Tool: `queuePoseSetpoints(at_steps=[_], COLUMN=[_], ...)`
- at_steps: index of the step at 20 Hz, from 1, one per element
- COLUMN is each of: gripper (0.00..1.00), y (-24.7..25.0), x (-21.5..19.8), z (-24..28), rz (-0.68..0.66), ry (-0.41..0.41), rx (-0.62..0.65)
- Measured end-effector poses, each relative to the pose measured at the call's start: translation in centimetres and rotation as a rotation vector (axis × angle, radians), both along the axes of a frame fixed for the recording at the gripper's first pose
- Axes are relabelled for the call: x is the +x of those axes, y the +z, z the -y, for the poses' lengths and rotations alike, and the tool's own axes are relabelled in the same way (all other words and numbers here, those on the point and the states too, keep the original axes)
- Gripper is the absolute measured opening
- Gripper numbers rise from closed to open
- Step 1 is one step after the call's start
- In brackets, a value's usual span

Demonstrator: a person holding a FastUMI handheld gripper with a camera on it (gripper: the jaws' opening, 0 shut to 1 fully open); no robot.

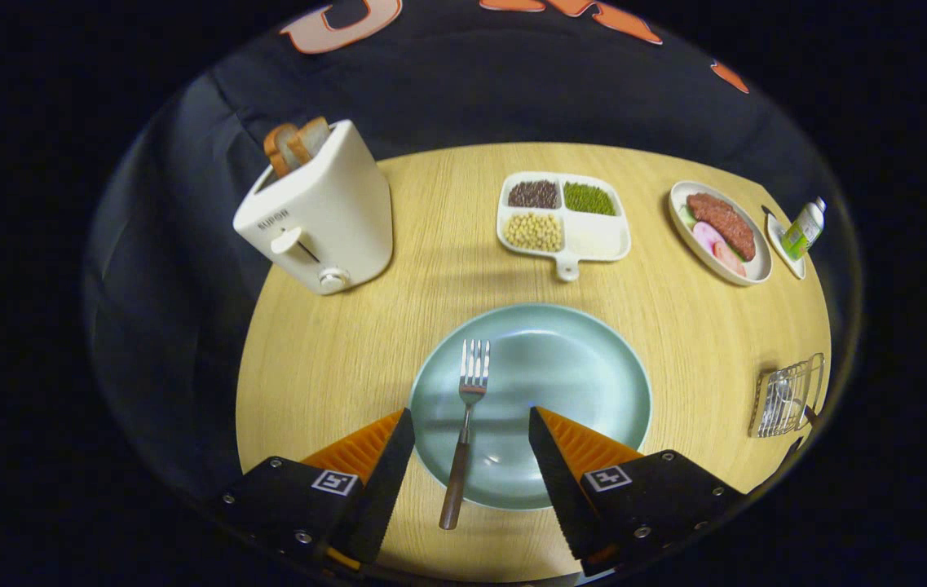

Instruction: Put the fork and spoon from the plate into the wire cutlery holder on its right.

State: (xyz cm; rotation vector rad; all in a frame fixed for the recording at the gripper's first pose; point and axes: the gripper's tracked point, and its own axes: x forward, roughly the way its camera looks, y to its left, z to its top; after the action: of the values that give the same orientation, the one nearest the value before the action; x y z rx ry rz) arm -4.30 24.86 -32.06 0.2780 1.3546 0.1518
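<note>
A pale green plate [585,383] lies on the round wooden table, just ahead of my fingers. A fork [465,424] with a brown handle rests on the plate's left part, tines pointing away, its handle end hanging over the near rim. My gripper [470,420] is open, one finger on each side of the fork's handle and apart from it. The wire cutlery holder [785,397] stands to the right of the plate near the table's edge, with something metallic inside that I cannot make out.
A white toaster [320,216] with bread slices stands at the far left. Beyond the plate sit a divided white dish [562,216] of beans and grains, a plate of meat and vegetables [720,231], and a small bottle [804,228] on a saucer.
</note>
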Motion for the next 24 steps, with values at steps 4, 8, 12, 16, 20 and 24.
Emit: queuePoseSetpoints(at_steps=[4,8,12,16,20,24], gripper=[0.74,0.52,0.19,0.05,0.04,0.04], y=[-2.6,-4.3,-5.1,-4.8,-3.3,-0.5], x=[-1.4,-2.2,-2.7,-2.3,-0.9,-0.9], z=[-0.3,-1.0,-1.0,-1.2,1.7,6.0], rz=[-0.131,-0.217,-0.243,-0.237,-0.139,-0.082], ry=[0.071,0.093,0.107,0.045,0.015,-0.054], rx=[-0.051,-0.078,-0.104,-0.043,-0.051,-0.040])
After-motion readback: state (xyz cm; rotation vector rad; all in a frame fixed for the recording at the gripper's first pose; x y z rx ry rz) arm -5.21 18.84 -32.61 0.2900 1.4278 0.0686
